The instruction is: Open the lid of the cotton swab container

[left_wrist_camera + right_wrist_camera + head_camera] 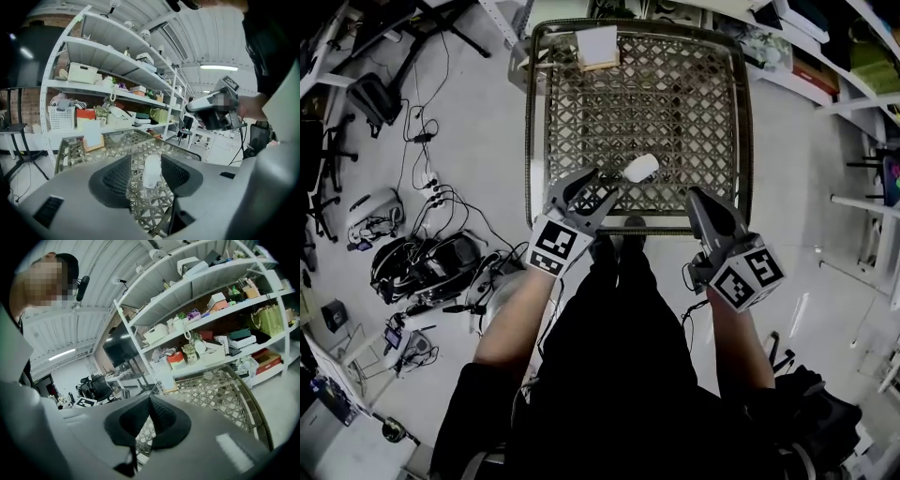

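The small white rounded cotton swab container (640,169) stands upright, smooth and plain, at the tips of the open left gripper (607,185); the right gripper (696,197) is closed, empty.

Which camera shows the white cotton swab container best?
The left gripper view: the cotton swab container sits close and centred, framed by the left tool's open jaws. The head view shows it small on the lattice table. The right gripper view misses it.

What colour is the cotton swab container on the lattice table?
White; the cotton swab container shows best in the head view.
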Action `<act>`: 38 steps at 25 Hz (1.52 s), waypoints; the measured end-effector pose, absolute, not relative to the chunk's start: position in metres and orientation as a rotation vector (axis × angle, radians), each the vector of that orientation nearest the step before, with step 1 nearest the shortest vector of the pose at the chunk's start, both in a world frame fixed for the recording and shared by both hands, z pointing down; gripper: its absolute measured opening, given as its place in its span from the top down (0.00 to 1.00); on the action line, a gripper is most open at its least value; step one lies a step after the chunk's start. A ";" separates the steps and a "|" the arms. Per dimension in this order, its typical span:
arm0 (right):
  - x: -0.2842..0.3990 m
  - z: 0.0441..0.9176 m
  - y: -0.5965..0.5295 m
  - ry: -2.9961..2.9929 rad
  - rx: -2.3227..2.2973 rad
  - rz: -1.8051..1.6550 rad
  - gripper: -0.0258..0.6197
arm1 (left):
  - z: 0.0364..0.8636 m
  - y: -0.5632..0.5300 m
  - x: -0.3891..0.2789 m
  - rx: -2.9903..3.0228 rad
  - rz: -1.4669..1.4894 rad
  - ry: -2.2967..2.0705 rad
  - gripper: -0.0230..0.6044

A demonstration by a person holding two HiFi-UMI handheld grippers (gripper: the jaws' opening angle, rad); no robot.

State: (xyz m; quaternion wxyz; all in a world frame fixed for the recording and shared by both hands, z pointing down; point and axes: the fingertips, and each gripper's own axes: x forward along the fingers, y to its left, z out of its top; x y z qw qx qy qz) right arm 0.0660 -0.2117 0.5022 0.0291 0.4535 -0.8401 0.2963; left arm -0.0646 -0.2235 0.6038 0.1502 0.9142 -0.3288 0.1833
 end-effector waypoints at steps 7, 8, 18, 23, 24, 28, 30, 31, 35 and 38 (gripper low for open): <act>0.073 0.531 -0.199 -2.551 1.419 0.969 0.94 | 0.664 -0.229 -0.040 2.618 0.628 -0.851 0.62; 0.076 0.534 -0.197 -2.543 1.426 0.975 0.95 | 0.673 -0.230 -0.038 2.617 0.647 -0.844 0.62; 0.104 0.548 -0.180 -2.471 1.483 1.000 0.94 | 0.713 -0.232 -0.003 2.643 0.726 -0.761 0.62; 0.114 0.547 -0.170 -2.457 1.497 1.002 0.94 | 0.727 -0.228 0.017 2.652 0.823 -0.756 0.61; 0.115 0.547 -0.170 -2.454 1.498 1.003 0.95 | 0.729 -0.229 0.019 2.648 0.830 -0.768 0.61; 0.114 0.549 -0.170 -2.448 1.494 1.007 0.95 | 0.731 -0.237 0.019 2.614 0.813 -0.823 0.62; 0.115 0.548 -0.171 -2.450 1.492 1.008 0.95 | 0.731 -0.235 0.017 2.609 0.804 -0.832 0.64; 0.115 0.548 -0.171 -2.452 1.490 1.009 0.95 | 0.731 -0.233 0.015 2.606 0.798 -0.832 0.65; 0.113 0.548 -0.172 -2.460 1.472 1.011 0.94 | 0.733 -0.213 0.004 2.614 0.813 -0.804 0.66; 0.111 0.548 -0.174 -2.464 1.453 1.009 0.95 | 0.739 -0.208 0.005 2.634 0.879 -0.795 0.59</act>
